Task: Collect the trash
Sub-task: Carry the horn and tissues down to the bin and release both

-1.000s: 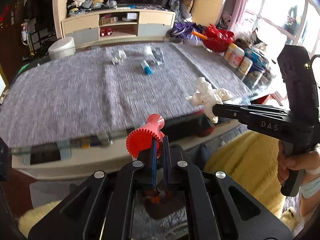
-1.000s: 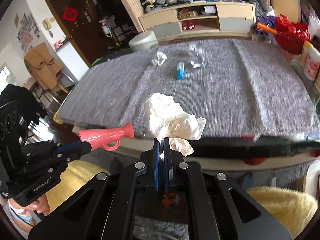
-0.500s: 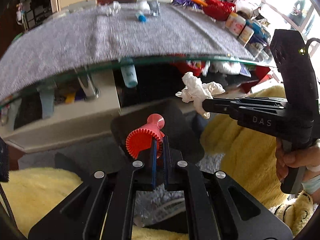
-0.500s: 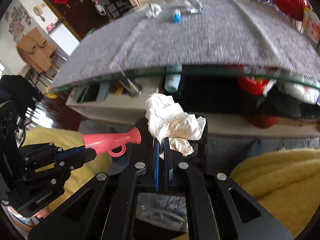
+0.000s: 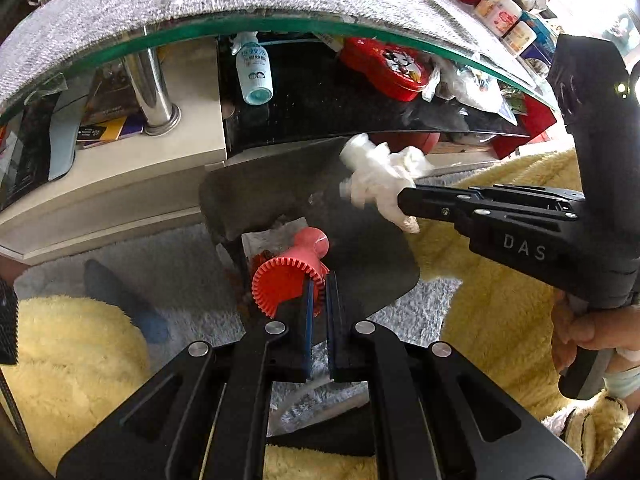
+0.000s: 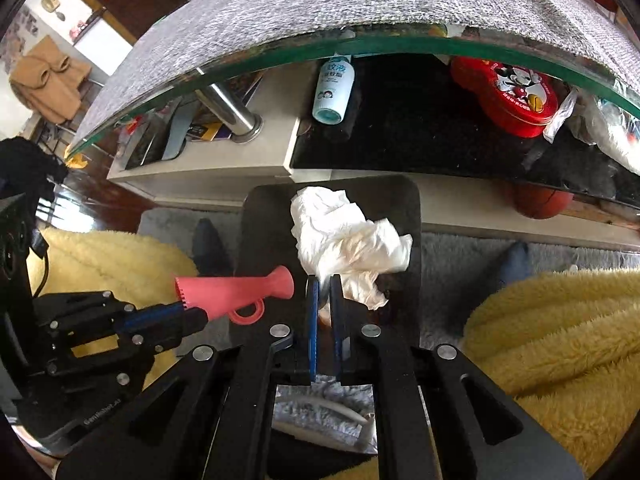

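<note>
My left gripper [image 5: 319, 280] is shut on a red plastic toy horn [image 5: 288, 276], seen side-on in the right wrist view [image 6: 236, 292]. My right gripper [image 6: 325, 280] is shut on a crumpled white tissue [image 6: 344, 240], which also shows in the left wrist view [image 5: 380, 176]. Both grippers hang over a dark trash bin [image 5: 256, 196] on the floor below the table edge; it shows in the right wrist view too [image 6: 264, 232]. Some wrappers lie inside the bin [image 5: 276, 232].
The glass table edge with its grey cloth [image 6: 360, 8] arches above. Its lower shelf holds a lotion bottle [image 6: 332, 92], a red Mickey tin [image 6: 508, 96] and bags. Yellow fluffy fabric [image 6: 560, 340] lies on both sides, and grey carpet [image 5: 120, 252] surrounds the bin.
Both grippers have dropped from table height to below the table edge and now hang over the bin, still holding the horn and the tissue.
</note>
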The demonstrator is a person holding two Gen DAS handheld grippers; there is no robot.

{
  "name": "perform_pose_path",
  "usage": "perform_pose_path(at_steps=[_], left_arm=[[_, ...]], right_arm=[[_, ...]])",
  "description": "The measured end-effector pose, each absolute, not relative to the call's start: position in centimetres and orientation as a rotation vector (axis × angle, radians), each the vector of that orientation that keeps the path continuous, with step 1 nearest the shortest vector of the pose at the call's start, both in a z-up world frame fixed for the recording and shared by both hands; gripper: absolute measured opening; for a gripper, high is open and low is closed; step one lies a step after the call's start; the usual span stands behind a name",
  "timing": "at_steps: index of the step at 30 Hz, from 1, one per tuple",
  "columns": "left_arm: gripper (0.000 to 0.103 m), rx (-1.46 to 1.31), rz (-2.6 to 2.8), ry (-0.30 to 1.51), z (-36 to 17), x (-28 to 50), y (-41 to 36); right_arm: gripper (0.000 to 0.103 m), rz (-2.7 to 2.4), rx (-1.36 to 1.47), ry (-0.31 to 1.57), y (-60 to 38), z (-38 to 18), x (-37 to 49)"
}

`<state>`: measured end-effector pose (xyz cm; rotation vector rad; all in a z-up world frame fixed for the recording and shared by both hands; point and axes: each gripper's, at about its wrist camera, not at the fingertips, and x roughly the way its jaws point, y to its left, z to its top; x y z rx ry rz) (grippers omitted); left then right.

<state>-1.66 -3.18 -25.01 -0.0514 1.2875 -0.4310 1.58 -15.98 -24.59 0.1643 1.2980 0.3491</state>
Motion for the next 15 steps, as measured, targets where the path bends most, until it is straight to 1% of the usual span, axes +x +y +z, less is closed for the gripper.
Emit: perform_pose_path(at_steps=[2,3,4,5,6,7,9,10,11,12,13,14,15], left_arm=[[0.005,-0.055,-0.430,1.298,-25.5,-1.4,-3.2],[0.010,-0.059,-0.429,1.302,-25.7,-1.2,-3.2],[0.021,-0.066,-0.426,1.306,-25.8,-1.1,-3.1],[0.027,-0.070,-0.419,1.307,-25.9,-1.0,-2.9],[0.031,-0.071,-0.416,1.306,-25.8,-0.9,-2.8],[0.033,-0.072,-0.408,1.306,-25.8,-0.7,-2.6],[0.037,-0.079,-0.393,1.305,-25.7,-0.5,-2.2],[0.040,-0.083,-0.383,1.303,-25.6,-0.3,-1.9],[0.042,-0.085,-0.373,1.300,-25.5,-0.1,-1.6],[0.045,-0.086,-0.366,1.297,-25.3,0.1,-1.4],[0.051,-0.086,-0.357,1.291,-25.0,0.3,-1.2],[0.055,-0.086,-0.349,1.284,-24.7,0.5,-0.9],[0.062,-0.084,-0.340,1.276,-24.3,0.7,-0.7]], right_arm=[[0.009,0.340,0.173,1.304,-16.1,-24.8,1.9],[0.009,0.335,0.177,1.306,-16.3,-24.8,2.0],[0.009,0.331,0.182,1.307,-16.4,-24.8,2.2],[0.009,0.323,0.189,1.309,-16.6,-24.9,2.3],[0.009,0.312,0.196,1.311,-16.9,-24.9,2.5],[0.009,0.306,0.202,1.311,-17.1,-25.0,2.7],[0.024,0.282,0.222,1.308,-17.9,-24.9,3.1],[0.047,0.271,0.230,1.303,-18.2,-24.7,3.3],[0.066,0.257,0.239,1.288,-18.7,-24.4,3.5],[0.069,0.245,0.244,1.272,-19.2,-24.0,3.7],[0.072,0.240,0.247,1.264,-19.4,-23.7,3.8],[0.078,0.233,0.255,1.256,-19.8,-23.2,4.1],[0.081,0.230,0.269,1.244,-20.3,-22.7,4.4]])
